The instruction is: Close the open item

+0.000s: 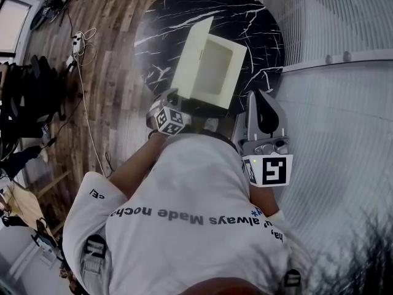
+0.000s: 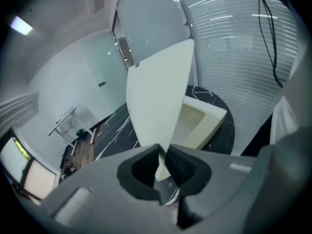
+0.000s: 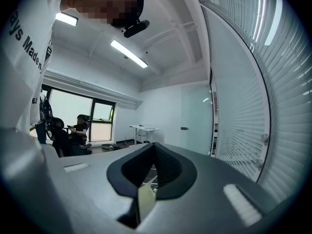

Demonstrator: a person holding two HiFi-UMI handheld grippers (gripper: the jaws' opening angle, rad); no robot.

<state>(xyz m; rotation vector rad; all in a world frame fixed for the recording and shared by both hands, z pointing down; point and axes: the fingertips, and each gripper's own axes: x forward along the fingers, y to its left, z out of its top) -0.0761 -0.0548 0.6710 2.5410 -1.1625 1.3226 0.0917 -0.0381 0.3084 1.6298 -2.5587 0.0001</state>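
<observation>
- Pinching the lid (image 2: 158, 91) of the cream box (image 1: 215, 69), the left claw (image 2: 163, 152) has its 2 jaws pressed on the lid's bottom corner.
- The lid stands up, tilted, and the box beside it is open.
- The box sits on the round black counter (image 1: 252, 17), just ahead of the left claw.
- The right claw (image 3: 154, 147) has its jaws pressed together. It is near the box's right side, not touching it.

The person wears a white T-shirt (image 1: 184, 183) with short sleeves (image 1: 92, 195) and dark letters (image 1: 184, 215) across it, and the left gripper (image 2: 163, 155) and the right gripper (image 1: 266, 97) are grey with black pads (image 3: 165, 167) inside, each with a cube (image 1: 167, 120) of black and white squares.
</observation>
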